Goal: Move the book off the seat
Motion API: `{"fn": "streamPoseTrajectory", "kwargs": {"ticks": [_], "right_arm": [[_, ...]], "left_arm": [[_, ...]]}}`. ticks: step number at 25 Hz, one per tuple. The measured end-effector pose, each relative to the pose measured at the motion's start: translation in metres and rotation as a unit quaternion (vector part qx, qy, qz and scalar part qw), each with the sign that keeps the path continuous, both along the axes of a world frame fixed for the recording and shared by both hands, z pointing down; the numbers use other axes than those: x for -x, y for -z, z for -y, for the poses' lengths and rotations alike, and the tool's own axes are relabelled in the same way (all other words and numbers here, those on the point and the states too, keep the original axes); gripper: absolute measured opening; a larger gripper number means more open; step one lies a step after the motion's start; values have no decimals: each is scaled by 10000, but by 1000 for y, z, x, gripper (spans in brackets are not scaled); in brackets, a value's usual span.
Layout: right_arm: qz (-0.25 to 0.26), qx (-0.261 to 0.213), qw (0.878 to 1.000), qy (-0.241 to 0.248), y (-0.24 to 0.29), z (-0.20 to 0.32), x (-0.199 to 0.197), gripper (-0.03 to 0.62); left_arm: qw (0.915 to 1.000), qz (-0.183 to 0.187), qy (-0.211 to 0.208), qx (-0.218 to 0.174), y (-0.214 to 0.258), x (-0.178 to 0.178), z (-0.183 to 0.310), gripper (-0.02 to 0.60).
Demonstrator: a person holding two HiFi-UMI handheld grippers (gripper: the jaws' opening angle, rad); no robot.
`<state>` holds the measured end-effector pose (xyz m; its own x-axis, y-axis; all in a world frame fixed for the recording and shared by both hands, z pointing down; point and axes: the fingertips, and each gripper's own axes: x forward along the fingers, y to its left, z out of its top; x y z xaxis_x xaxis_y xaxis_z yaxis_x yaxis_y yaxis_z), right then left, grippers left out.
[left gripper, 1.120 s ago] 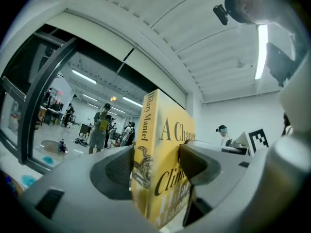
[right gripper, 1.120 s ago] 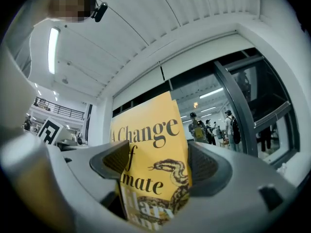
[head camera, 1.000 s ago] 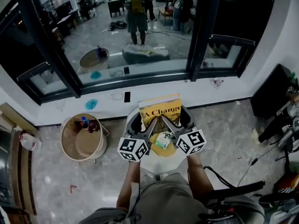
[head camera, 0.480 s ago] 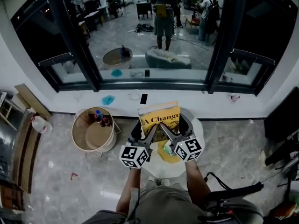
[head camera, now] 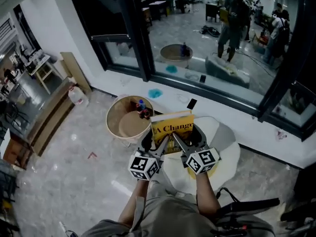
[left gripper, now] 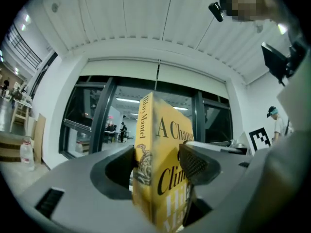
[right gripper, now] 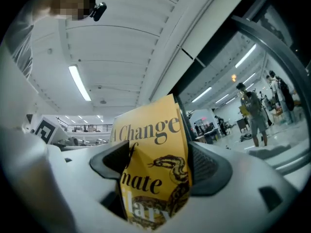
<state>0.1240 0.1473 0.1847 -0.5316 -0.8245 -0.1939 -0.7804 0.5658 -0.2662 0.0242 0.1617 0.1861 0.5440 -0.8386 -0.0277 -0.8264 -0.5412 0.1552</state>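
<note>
Both grippers are clamped on the book (head camera: 172,127), so what counts now is where the book sits relative to the seat (head camera: 224,157). From the head view, the yellow book is raised in front of the person with its cover facing up toward the camera. It sits over the seat's left edge and not its middle. The white seat spreads to the right and below it, while the round tub (head camera: 112,132) stands just beside it on the left.

The left gripper (head camera: 157,144) pinches the book's lower corner on the spine side. Its own view shows one jaw against the spine side and the other pressed on the front cover. The right gripper (head camera: 183,143) is closed on the opposite lower corner, and the cover fills the space between its jaws. Both gripper views look up past the book to the ceiling, so the book stands roughly upright, long axis rising away from the jaws.

The grippers share the load evenly, neither nearer than the other. The open floor (head camera: 74,157) lies to the left, past the tub. I judge that clearing the seat means carrying the book further that way.
</note>
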Motion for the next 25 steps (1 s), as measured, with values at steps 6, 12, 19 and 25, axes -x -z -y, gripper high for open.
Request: {"fn": "streamPoseTrajectory", "kwargs": {"ticks": [6, 12, 19, 25], "right_arm": [[-128, -162, 9976, 666, 9, 12, 62, 384], [-158, 6, 9974, 703, -3, 44, 88, 385], [-440, 206, 9965, 676, -17, 88, 139, 385], [-567, 176, 9960, 665, -14, 120, 191, 385]], "left_arm": [[9974, -50, 710, -85, 5, 60, 1, 304], [9975, -136, 697, 18, -4, 85, 29, 304], [9965, -458, 657, 217, -19, 135, 75, 304], [9965, -625, 514, 204, -18, 188, 106, 304]]}}
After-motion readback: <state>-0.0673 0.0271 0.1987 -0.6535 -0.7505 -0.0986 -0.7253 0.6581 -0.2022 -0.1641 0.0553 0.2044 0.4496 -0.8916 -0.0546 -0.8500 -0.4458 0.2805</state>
